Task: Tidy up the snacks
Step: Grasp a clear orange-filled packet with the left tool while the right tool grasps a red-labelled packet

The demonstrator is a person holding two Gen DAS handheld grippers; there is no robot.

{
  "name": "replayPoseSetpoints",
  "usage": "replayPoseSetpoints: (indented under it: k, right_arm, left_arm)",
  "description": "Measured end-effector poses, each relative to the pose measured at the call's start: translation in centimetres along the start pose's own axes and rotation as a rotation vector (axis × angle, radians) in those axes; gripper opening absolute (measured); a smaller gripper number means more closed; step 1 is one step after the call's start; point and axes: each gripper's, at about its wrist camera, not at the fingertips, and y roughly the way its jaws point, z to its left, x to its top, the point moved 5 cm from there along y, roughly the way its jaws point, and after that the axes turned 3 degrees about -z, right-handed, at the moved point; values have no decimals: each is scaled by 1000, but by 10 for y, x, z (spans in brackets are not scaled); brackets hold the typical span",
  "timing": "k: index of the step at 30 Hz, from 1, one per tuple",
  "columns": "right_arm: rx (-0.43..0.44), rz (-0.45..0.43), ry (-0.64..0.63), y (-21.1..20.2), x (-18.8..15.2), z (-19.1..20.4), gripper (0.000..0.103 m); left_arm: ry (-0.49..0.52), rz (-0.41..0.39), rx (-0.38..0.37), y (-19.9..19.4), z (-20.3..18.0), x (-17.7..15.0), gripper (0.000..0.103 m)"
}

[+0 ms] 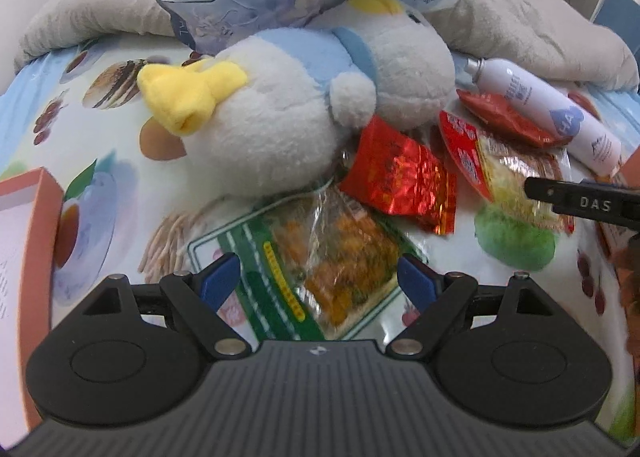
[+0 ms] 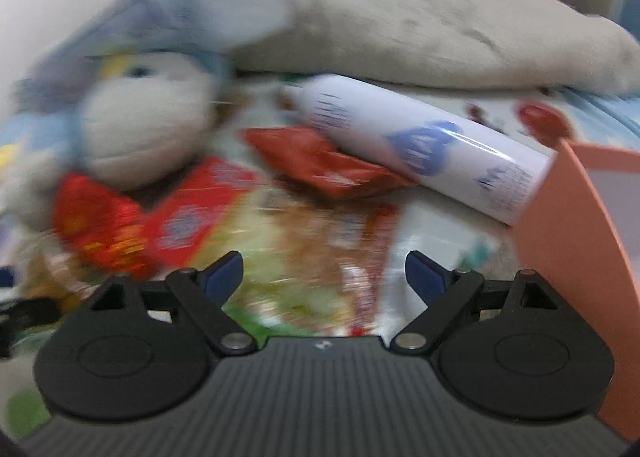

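Orange box at far left: an open orange box [image 1: 38, 213] sits at the left edge of your left view, well apart from the snack pile; it looks like one place the snacks could go.
Plush toy: the white and blue plush toy [image 1: 256, 113] lies on the printed bedsheet [image 1: 112, 129], and its belly overlaps the top edge of the green packet.
Your left gripper: the left gripper [image 1: 318, 279] has its jaws wide apart and holds nothing; the green snack packet [image 1: 320, 265] lies between and below the blue pads, which do not touch it.
Red foil packet: the red foil packet [image 1: 400, 177] rests on the green packet's upper right corner, so if you lift the green one it may drag or flip the foil one.
Your right gripper: the right gripper [image 2: 324, 277] is also spread wide and empty, above a red and yellow snack bag [image 2: 280, 217]; this view is badly blurred, so the bag's edges are probably not where they seem.
Spray bottle: the white spray bottle [image 2: 432, 153] lies on a small red packet [image 2: 328, 165]; pulling that packet could roll the bottle.
Orange box at right: a second orange box wall [image 2: 580, 225] stands just beside your right finger, and you could clip it.
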Motion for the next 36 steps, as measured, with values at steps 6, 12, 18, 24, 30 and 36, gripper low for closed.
replayPoseSetpoints:
  k: [6, 12, 18, 24, 30, 36]
  right_arm:
    - [-17, 1, 5, 17, 0, 3, 92]
    - [-18, 6, -77, 15, -1, 11, 74]
    - [6, 31, -109, 9, -4, 12, 57]
    - [39, 57, -149, -7, -18, 18, 49]
    - [67, 83, -187, -27, -38, 24, 44]
    - [85, 104, -217, -54, -63, 24, 43]
  left_arm:
    - [-28, -4, 11, 15, 5, 4, 91]
    - [-5, -5, 11, 18, -3, 3, 86]
    - [20, -1, 11, 14, -12, -1, 70]
    - [16, 12, 5, 5, -19, -10, 55]
    - [-7, 23, -23, -7, -26, -25, 44]
    - [-45, 41, -44, -27, -30, -45, 36]
